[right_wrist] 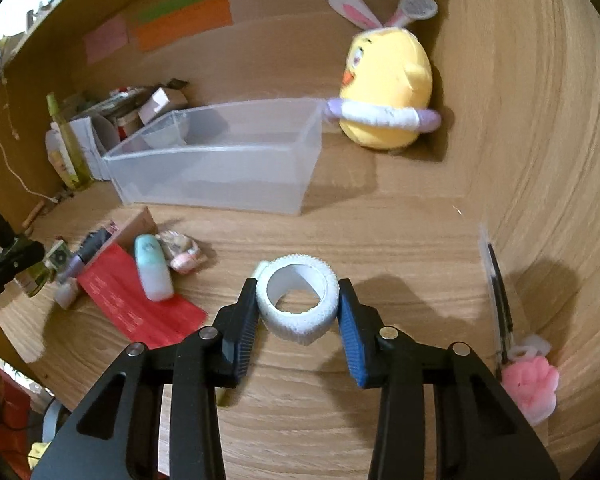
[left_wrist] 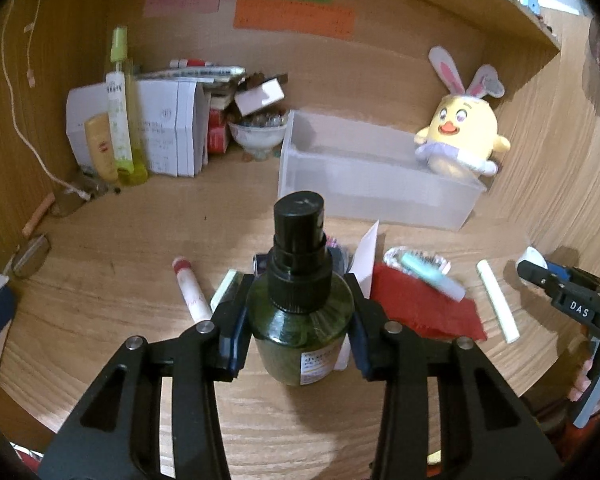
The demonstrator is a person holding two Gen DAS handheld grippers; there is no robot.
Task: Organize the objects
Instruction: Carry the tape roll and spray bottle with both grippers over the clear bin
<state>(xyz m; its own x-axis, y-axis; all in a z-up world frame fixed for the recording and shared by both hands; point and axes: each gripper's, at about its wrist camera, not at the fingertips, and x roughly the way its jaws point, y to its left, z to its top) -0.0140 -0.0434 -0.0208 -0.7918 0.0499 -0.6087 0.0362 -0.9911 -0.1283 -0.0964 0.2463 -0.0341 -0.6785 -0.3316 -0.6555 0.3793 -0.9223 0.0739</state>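
Green round bottle (left_wrist: 300, 332), ribbed tape roll (right_wrist: 297, 300).

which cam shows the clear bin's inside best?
Right wrist: the clear bin is seen from one end, its open top and floor unobstructed, nothing visible inside. Left wrist shows it side-on beyond the green spray bottle, mostly the long front wall.

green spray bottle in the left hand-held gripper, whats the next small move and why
Probably carry the green spray bottle forward over the clear plastic bin and lower it in. The left hand-held gripper is shut on its body, the bin ahead looks empty, and loose items lie between.
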